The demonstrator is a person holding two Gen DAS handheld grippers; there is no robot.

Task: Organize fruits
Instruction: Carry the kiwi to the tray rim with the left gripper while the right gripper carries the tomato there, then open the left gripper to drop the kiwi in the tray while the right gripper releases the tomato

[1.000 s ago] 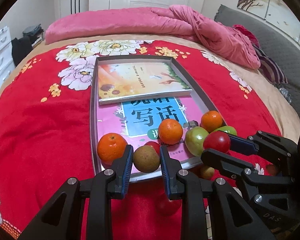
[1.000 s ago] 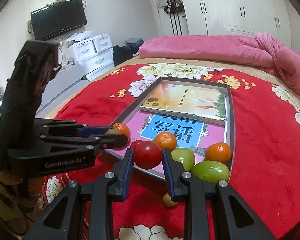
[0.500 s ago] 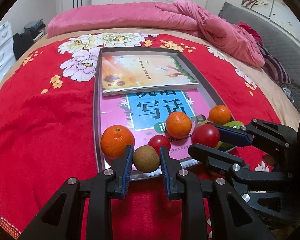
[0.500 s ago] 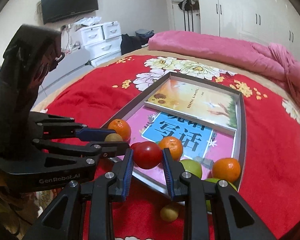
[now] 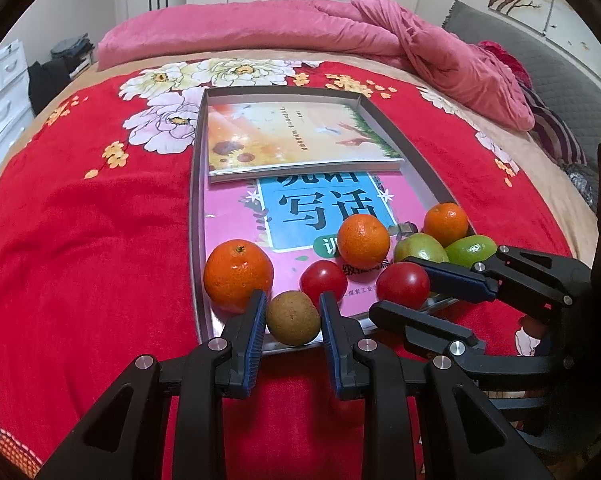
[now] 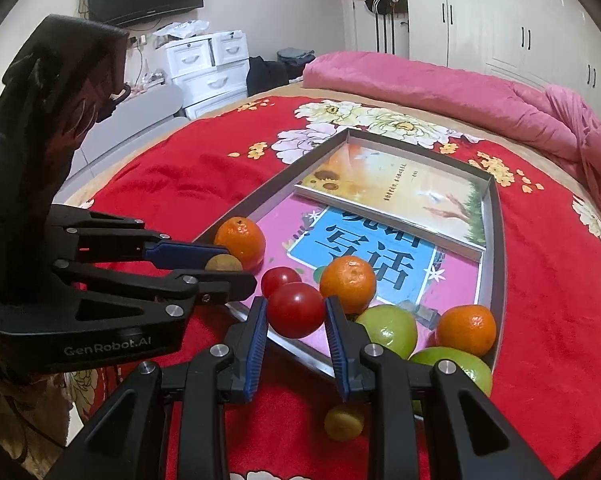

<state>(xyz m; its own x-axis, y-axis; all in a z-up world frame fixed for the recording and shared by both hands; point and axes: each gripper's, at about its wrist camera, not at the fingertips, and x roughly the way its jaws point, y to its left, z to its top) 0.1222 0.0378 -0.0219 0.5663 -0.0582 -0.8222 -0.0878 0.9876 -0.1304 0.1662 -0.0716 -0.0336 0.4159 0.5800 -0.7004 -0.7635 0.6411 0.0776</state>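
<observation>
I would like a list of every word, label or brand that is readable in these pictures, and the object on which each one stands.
"GenRobot.AI": on the side of the left gripper body, seen in the right wrist view.
"写话": large characters on the blue panel of the pink book in the metal tray; the row above is half hidden by the sunflower book.
Sunflower book: vertical lines of print, too small to read.
Small print near the tomato: partly covered, unreadable.
</observation>
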